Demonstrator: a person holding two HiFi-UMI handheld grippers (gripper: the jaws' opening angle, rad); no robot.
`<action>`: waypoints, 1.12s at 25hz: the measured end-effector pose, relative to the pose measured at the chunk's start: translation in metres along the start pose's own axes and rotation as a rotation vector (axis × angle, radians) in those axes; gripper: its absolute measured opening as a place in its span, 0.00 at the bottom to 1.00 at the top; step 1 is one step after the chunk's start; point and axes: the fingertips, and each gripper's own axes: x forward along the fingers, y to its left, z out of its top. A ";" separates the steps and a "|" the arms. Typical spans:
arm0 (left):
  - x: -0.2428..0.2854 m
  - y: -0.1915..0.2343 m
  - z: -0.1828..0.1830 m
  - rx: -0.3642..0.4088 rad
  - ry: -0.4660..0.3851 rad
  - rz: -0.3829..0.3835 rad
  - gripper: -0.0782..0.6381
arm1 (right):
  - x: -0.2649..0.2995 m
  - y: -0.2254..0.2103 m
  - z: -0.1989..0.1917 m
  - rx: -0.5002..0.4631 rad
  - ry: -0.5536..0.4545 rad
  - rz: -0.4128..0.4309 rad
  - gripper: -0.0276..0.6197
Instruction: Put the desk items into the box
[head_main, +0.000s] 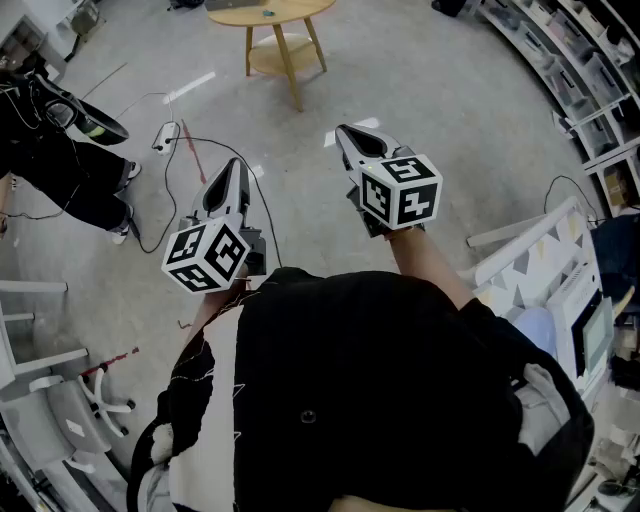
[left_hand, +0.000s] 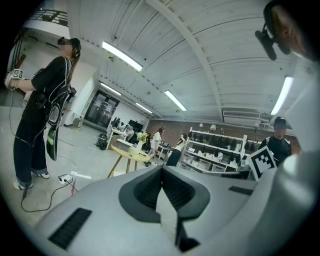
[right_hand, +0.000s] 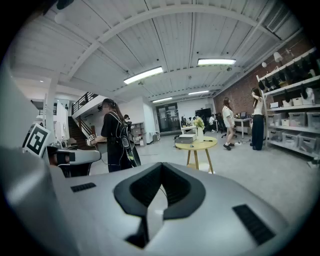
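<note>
Near: both hand-held grippers are out in front of the wearer's black top (head_main: 370, 380), roughly level, over bare floor (head_main: 450, 100).
- Left hand-held gripper (head_main: 236, 168): jaws together, tips meeting, nothing between them. Marker cube faces the head camera.
- Right hand-held gripper (head_main: 347, 134): jaws together too, nothing clamped. It sits just right of the left one and they aren't touching.

Low down at the sides: white chairs (head_main: 60, 420) on the left, a white rack (head_main: 545, 255) on the right.

Mid floor: a power strip (head_main: 165, 135) lies ahead-left, with a black cable (head_main: 262, 215) running from it back past the left hand-held gripper. A person in black (head_main: 55, 165) stands at the left, also holding a marker cube.

Far: a round wooden tabletop (head_main: 300, 10) on splayed legs, straight ahead and well apart from both hand-held grippers. The desk items are on it:
- what looks like a flat grey box (right_hand: 187, 139)
- a vase of flowers (right_hand: 199, 131) just beside the box
- a small teal item (head_main: 266, 13); can't tell what it is

Neither hand-held gripper is anywhere near them.

Beyond the tabletop: storage shelves (right_hand: 295, 117) along the brick wall on the right, with two people (right_hand: 229, 122) standing near them. More desks and people are at the back of the hall, too small to make out.
</note>
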 end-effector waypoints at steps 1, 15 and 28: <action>0.001 0.001 -0.001 -0.005 0.000 0.001 0.12 | 0.001 -0.001 0.000 -0.002 0.000 0.001 0.05; 0.013 0.003 -0.014 -0.034 0.009 0.012 0.12 | -0.002 -0.015 -0.004 0.075 -0.011 0.016 0.05; 0.040 0.042 -0.025 -0.090 0.047 0.035 0.12 | 0.046 -0.030 -0.025 0.095 0.112 0.006 0.05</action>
